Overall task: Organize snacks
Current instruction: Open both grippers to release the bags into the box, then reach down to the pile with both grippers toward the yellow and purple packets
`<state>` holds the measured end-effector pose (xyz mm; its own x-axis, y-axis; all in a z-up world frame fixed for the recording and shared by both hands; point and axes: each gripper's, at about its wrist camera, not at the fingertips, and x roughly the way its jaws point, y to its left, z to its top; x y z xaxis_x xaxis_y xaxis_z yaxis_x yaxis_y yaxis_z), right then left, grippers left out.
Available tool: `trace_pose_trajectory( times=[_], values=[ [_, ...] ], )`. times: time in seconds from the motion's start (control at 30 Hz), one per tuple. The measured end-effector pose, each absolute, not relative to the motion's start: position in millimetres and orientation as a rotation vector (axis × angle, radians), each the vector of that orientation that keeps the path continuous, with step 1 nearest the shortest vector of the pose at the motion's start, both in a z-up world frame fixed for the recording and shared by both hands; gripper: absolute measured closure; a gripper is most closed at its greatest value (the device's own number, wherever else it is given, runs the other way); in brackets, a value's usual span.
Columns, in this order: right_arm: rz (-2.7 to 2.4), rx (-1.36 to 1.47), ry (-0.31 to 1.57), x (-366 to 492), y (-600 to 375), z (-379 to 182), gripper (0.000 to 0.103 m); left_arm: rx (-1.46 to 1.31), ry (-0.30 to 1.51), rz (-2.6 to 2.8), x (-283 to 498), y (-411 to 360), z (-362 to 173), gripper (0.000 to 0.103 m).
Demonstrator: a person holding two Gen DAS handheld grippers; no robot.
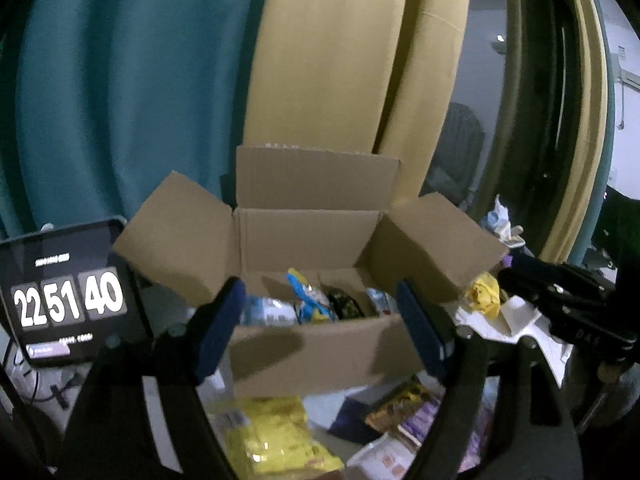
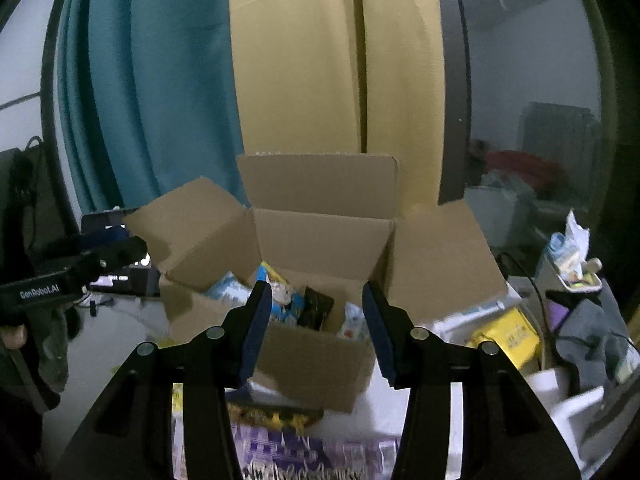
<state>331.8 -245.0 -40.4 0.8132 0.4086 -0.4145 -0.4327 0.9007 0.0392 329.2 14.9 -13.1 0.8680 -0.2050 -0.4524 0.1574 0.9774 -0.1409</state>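
Teal curtain behind; blurred snack packets half-hidden inside cardboard box, just beyond both open, empty tongs.

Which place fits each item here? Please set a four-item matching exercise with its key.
Items:
1. cardboard box
2. clock display
3. yellow packet
4. black packet

Places:
A. left of the box
B. on the table, nearer the camera than the box
C. inside the box
D. middle of the view, flaps open

Pairs: 1-D, 2-A, 3-B, 4-C
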Motion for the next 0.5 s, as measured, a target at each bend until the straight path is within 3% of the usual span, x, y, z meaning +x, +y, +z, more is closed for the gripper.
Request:
trace_pose_trajectory(
  times=[0.5],
  values=[
    [0.404, -0.093, 0.534, 284.6, -273.6, -91.6, 0.049, -0.135, 0.568, -0.165, 266.5, 11.7, -50.1, 0.024]
  ],
)
